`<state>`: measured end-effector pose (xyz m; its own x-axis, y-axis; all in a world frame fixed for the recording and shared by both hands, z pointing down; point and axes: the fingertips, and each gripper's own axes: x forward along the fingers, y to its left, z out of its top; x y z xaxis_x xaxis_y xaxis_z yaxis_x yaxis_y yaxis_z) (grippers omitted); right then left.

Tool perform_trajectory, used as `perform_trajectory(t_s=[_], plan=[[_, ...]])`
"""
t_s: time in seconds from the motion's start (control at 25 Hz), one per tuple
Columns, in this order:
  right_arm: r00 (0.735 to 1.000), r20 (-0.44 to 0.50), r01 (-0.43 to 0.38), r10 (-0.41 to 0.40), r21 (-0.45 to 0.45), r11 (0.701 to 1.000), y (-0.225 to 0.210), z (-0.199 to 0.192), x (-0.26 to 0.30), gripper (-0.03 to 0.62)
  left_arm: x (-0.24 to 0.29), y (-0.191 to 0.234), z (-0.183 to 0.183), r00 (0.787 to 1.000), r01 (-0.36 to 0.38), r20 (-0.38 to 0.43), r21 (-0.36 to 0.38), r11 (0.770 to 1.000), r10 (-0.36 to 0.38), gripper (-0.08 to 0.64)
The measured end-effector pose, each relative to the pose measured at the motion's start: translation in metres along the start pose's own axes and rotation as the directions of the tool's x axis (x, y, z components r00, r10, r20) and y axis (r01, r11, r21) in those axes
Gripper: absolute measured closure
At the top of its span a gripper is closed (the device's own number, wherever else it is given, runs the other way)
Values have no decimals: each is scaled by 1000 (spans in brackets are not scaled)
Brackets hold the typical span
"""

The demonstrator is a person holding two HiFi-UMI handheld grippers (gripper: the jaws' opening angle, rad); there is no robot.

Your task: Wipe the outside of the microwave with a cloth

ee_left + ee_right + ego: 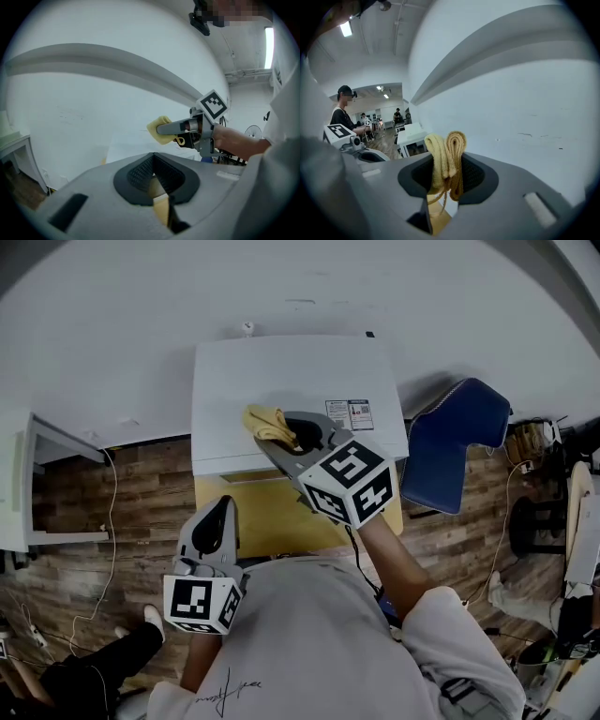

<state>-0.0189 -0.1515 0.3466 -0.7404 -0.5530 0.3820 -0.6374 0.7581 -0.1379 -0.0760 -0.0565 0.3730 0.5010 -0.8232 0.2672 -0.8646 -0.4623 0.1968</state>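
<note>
My right tongs (pixel 449 168) pinch a cloth (pixel 446 150) of soft, thick yellow weave, with a loose corded loop hanging from it. The left tongs (pixel 154 173) are matt grey plastic like the right, with black, finely ribbed pads (pixel 138 173) pressed together. The microwave (pixel 281 376) has a smooth white top with a faint satin sheen. The bench (pixel 267 517) looks smooth, matt yellow. The floor (pixel 75 512) is brown wood-grain plank.

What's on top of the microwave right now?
The yellow cloth, pinched in the right gripper, over the microwave top beside a label sticker. The panel beneath cloth and gripper is covered.
</note>
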Motion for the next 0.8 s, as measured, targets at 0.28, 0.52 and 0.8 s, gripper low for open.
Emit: perform_trajectory(t_s=[0.28, 0.52, 0.8], plan=[[991, 109, 83, -82, -5, 997, -16, -5, -67, 469, -3, -21, 20, 995, -15, 96, 21, 1000, 13, 566], [980, 148, 134, -132, -3, 991, -20, -25, -115, 471, -8, -38, 25, 992, -7, 127, 4, 1000, 7, 566], [958, 185, 213, -217, 41, 976, -26, -46, -164, 471, -11, -46, 24, 992, -14, 124, 20, 1000, 11, 566]])
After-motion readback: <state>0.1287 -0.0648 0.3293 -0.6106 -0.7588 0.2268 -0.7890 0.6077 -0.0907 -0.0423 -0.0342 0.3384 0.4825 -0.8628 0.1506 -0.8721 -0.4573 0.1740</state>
